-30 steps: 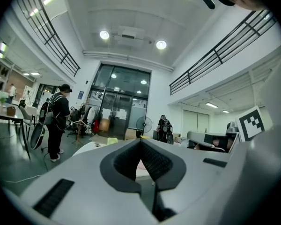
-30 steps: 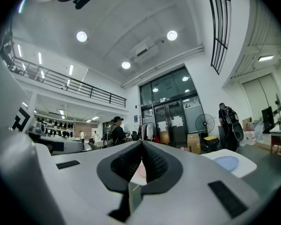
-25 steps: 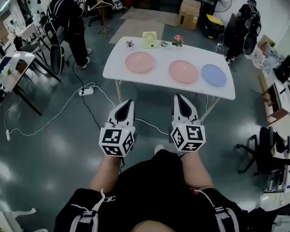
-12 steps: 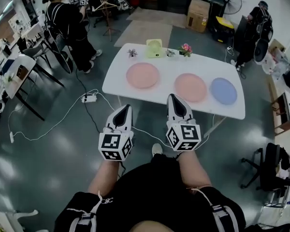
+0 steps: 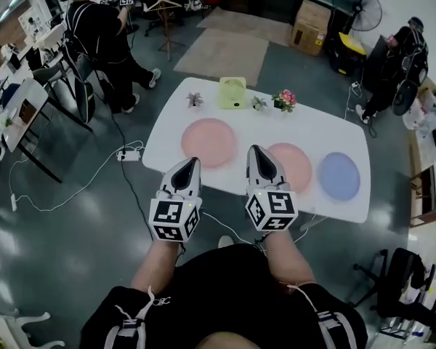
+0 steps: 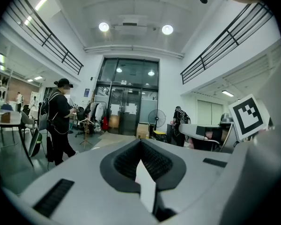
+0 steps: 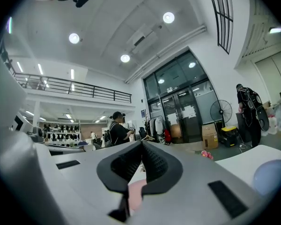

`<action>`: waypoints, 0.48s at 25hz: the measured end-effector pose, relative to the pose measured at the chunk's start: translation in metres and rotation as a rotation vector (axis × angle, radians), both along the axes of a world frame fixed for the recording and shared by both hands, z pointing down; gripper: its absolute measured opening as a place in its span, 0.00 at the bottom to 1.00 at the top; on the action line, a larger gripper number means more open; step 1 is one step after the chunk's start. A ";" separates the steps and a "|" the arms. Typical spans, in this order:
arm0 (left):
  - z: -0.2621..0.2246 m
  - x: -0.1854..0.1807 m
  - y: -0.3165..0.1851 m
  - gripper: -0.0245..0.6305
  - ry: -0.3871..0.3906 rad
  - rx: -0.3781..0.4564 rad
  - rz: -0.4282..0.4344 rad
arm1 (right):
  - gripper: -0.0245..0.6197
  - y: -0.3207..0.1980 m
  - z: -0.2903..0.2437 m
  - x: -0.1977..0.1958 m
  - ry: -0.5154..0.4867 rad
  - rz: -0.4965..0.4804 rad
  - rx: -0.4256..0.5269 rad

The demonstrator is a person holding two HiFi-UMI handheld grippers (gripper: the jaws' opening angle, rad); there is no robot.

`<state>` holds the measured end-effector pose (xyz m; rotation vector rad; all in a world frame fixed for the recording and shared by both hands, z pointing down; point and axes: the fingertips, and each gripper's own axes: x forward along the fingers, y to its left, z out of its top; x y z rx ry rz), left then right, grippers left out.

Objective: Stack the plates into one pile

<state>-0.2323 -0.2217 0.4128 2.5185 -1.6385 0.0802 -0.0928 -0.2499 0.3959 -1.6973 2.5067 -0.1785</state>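
While three plates (image 5: 208, 142) lie apart, left gripper (image 5: 192, 163) and right gripper (image 5: 255, 151) seem shut.

Holds left tongs (image 5: 191, 162) and right tongs (image 5: 254, 150), tips together, side by side over near edge of white bench (image 5: 327, 133). Shows left pink plate (image 5: 208, 142), middle pink plate (image 5: 296, 167), blue plate (image 5: 338, 175) lying apart in a row.

A glossy grey floor (image 5: 65, 224) runs to tall glass doors (image 6: 129, 111) beside a pedestal fan (image 6: 156, 118).
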 end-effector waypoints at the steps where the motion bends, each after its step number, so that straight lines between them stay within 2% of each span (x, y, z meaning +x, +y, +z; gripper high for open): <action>1: 0.000 0.001 -0.012 0.05 0.002 -0.006 -0.003 | 0.06 -0.015 0.002 0.002 0.001 0.001 -0.008; 6: 0.005 -0.010 -0.054 0.05 -0.001 -0.026 -0.023 | 0.06 -0.070 0.012 -0.001 -0.018 0.027 -0.045; 12: -0.003 -0.022 -0.089 0.05 -0.012 0.000 -0.012 | 0.06 -0.097 0.015 -0.014 -0.002 0.027 -0.045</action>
